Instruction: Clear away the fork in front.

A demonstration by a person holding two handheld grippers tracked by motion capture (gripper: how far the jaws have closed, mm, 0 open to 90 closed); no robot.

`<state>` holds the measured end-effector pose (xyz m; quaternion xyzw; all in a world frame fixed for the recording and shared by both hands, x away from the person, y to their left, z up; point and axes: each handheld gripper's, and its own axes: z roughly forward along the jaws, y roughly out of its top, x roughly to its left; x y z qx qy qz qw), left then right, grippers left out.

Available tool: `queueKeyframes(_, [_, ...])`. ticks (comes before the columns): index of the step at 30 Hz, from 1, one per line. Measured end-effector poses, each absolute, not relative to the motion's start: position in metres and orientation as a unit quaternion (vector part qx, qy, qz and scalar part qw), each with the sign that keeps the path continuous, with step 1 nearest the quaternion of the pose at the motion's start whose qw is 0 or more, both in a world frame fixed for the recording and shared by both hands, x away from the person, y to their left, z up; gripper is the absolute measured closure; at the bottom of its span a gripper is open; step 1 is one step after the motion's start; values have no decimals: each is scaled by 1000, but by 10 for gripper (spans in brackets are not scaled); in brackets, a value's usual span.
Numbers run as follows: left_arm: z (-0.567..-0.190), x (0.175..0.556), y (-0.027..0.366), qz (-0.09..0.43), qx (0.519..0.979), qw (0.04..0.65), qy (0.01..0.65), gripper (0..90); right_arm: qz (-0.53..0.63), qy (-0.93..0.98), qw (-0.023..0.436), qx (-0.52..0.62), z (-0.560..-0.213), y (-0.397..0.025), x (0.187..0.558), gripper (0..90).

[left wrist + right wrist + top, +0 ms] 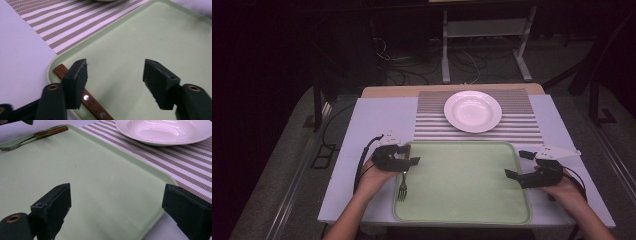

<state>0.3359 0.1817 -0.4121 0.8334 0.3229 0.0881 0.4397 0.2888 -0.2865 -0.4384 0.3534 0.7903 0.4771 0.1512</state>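
High view: a pale table (pixel 372 117) stands in a dark room with cables on the floor. On it lie a striped mat (pixel 522 122), a white plate (pixel 472 111) and a green tray (pixel 462 182). The fork (pixel 402 187) lies at the tray's left edge, under the left gripper (pixel 411 154), whose jaws are spread. The right gripper (pixel 518 164) is spread over the tray's right edge.

Left gripper view: the fork's wooden handle (pixel 93 105) passes beside the left jaw, untouched.

Right gripper view: the fork (pixel 35 137) lies on the tray's far rim.

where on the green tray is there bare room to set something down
Nearly all of the green tray is bare, from the fork along its left rim across to the right gripper. The crowded spot is the near-left corner, under the left gripper.
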Motion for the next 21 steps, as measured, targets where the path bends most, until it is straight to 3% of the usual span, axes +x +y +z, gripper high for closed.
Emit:
queueKeyframes(6, [-411, 323, 191, 95, 836, 443, 310, 207, 477, 790, 152, 354, -438, -287, 288, 85])
queueKeyframes(12, [-420, 313, 202, 106, 829, 450, 316, 10, 475, 790, 155, 356, -438, -287, 287, 86])
queueKeyframes(21, [-419, 312, 206, 108, 828, 452, 313, 0, 476, 789, 155, 356, -438, -288, 287, 85])
